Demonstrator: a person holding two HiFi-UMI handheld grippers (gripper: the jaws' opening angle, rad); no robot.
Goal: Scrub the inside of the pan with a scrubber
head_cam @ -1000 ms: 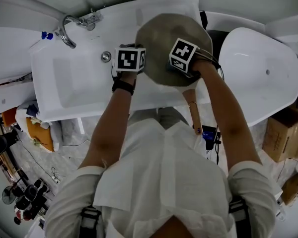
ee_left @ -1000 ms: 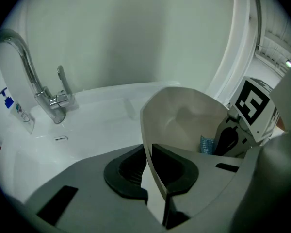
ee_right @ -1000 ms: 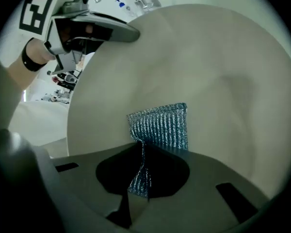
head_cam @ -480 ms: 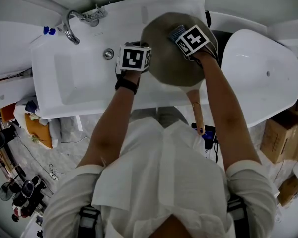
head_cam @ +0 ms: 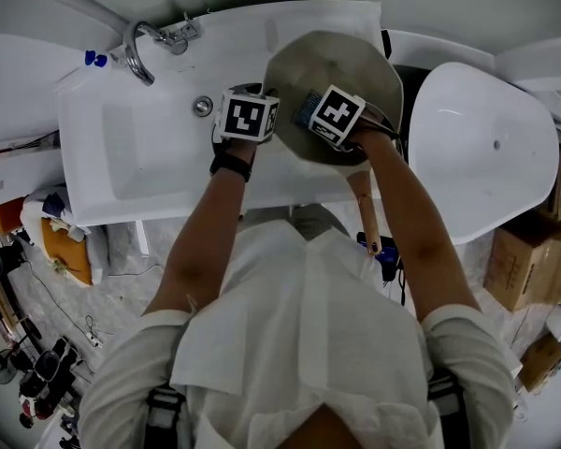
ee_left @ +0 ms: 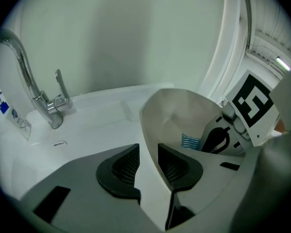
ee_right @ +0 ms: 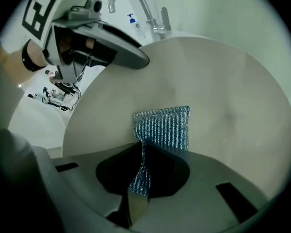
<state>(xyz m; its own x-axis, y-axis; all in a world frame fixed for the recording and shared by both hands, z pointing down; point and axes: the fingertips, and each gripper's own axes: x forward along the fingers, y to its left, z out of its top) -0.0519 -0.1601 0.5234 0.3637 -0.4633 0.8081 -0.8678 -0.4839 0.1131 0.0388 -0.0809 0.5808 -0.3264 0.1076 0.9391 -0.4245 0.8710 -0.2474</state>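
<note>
Two claws: left claw, jaws just opening, straddles the thin rim of the smooth pan; right claw pinches a ribbed blue scrubber

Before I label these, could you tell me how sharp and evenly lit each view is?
Head view: dim, fisheye bends the sink. Left gripper view: dark vignetted corners, pan crisp. Right gripper view: same vignette, scrubber sharp, no glare.

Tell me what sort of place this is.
Probably a makeshift wash station in a workshop or storeroom, not a home kitchen: a white sink with a chrome tap stands beside a white tub, with cardboard boxes on the floor.
</note>
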